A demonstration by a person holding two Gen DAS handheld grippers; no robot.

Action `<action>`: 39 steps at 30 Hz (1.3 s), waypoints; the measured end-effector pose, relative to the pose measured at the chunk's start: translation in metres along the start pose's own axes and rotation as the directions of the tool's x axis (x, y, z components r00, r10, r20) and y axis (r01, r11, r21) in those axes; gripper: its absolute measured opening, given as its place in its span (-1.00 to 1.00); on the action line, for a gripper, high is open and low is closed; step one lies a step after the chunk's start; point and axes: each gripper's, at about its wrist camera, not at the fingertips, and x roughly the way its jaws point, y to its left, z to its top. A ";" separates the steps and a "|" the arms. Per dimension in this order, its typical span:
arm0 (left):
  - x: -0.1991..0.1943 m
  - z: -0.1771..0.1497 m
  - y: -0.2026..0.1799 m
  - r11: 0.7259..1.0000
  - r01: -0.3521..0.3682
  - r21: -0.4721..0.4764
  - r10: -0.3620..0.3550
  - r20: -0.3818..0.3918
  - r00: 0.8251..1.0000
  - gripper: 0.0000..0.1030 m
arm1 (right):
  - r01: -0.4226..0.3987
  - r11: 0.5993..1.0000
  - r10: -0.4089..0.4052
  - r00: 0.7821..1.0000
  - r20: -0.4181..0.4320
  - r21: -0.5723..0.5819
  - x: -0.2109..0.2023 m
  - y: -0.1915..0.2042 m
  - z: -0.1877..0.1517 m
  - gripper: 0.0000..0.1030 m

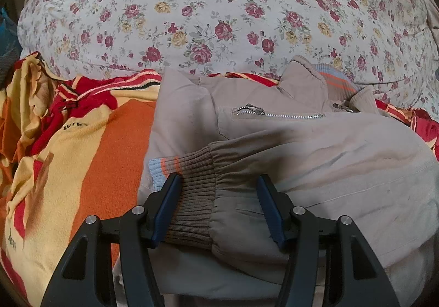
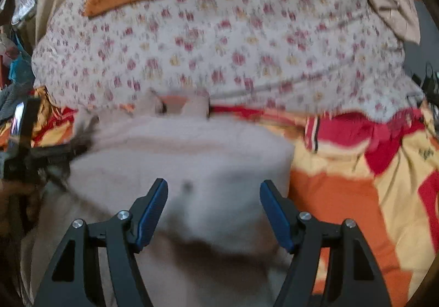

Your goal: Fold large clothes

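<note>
Beige jacket (image 1: 301, 142), collar toward floral duvet (image 1: 219, 5), on striped blanket (image 1: 82, 156); left tongs (image 1: 218, 208) clamped on sleeve cuff (image 1: 192, 191), right tongs (image 2: 214, 213) apart

A bedroom at home — bedding everywhere

Ahead of the gripper lies a rose-print quilt (image 1: 219, 13); an orange-and-yellow blanket (image 1: 90, 158) covers the bed beneath — household textiles throughout.

Blurred by motion, the right gripper (image 2: 214, 213) hangs with its blue-padded fingers (image 2: 152, 213) spread and nothing between them over a beige jacket (image 2: 192, 158), an orange, yellow and red blanket (image 2: 356, 186) to their right and a floral quilt (image 2: 219, 41) beyond them.
</note>
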 end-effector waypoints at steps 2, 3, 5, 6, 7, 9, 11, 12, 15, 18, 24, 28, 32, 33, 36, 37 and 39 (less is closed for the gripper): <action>0.000 0.000 0.000 1.000 0.001 0.003 -0.001 0.002 1.000 -0.10 | -0.005 0.999 0.011 0.994 -0.105 0.053 0.025 -0.010 -0.007 0.43; 0.000 0.000 0.000 1.000 0.001 0.004 -0.001 0.003 1.000 -0.10 | -0.023 0.996 0.033 0.991 -0.131 0.082 0.034 -0.014 -0.009 0.43; 0.000 -0.001 0.000 1.000 -0.001 0.008 0.001 0.004 1.000 -0.10 | -0.023 0.996 0.032 0.994 -0.108 0.081 0.034 -0.012 -0.010 0.52; 0.000 -0.001 0.000 1.000 -0.001 0.009 0.001 0.004 1.000 -0.10 | -0.019 0.998 0.027 0.993 -0.114 0.065 0.036 -0.008 -0.010 0.61; 0.000 -0.001 0.000 1.000 0.000 0.008 0.000 0.004 1.000 -0.10 | -0.012 0.999 0.017 0.993 -0.113 0.046 0.037 -0.004 -0.011 0.68; 0.000 -0.001 0.000 1.000 -0.001 0.008 0.001 0.003 1.000 -0.10 | 0.001 1.000 0.001 0.994 -0.114 0.022 0.038 0.001 -0.012 0.74; 0.000 -0.001 0.000 1.000 -0.003 0.010 0.003 0.001 1.000 -0.10 | 0.001 1.000 0.002 0.993 -0.116 0.022 0.039 0.001 -0.012 0.77; 0.000 -0.001 0.000 1.000 -0.004 0.011 0.004 0.001 1.000 -0.10 | 0.000 1.000 0.002 0.993 -0.118 0.021 0.039 0.002 -0.012 0.79; 0.000 0.000 0.000 1.000 -0.007 0.014 0.007 -0.001 1.000 -0.10 | 0.001 1.000 0.000 0.993 -0.120 0.013 0.040 0.004 -0.013 0.82; 0.000 0.000 0.000 1.000 -0.004 0.013 0.004 0.000 1.000 -0.09 | 0.002 1.000 0.000 0.993 -0.119 0.013 0.040 0.004 -0.013 0.82; 0.000 -0.001 0.000 1.000 -0.004 0.014 0.004 0.002 1.000 -0.09 | 0.001 1.000 0.001 0.994 -0.112 0.013 0.039 0.005 -0.013 0.82; 0.000 -0.001 0.000 1.000 0.004 0.009 -0.004 0.007 1.000 -0.09 | -0.001 1.000 0.003 0.994 -0.106 0.013 0.039 0.004 -0.013 0.83; -0.003 0.000 0.002 1.000 0.018 -0.005 -0.018 0.015 1.000 -0.09 | -0.003 1.000 0.005 0.995 -0.100 0.016 0.038 0.004 -0.014 0.84; -0.003 0.000 0.003 1.000 0.023 -0.010 -0.023 0.015 1.000 -0.09 | -0.003 1.000 0.004 0.995 -0.100 0.016 0.038 0.004 -0.014 0.84; -0.003 0.000 0.003 1.000 0.021 -0.012 -0.021 0.015 1.000 -0.09 | -0.003 1.000 0.004 0.995 -0.104 0.014 0.038 0.004 -0.013 0.84; -0.003 0.000 0.003 1.000 0.020 -0.011 -0.020 0.015 1.000 -0.09 | -0.002 1.000 0.004 0.995 -0.105 0.013 0.038 0.004 -0.013 0.84; -0.002 0.000 0.002 1.000 0.018 -0.010 -0.018 0.014 1.000 -0.09 | 0.000 1.000 0.001 0.994 -0.106 0.009 0.038 0.005 -0.013 0.84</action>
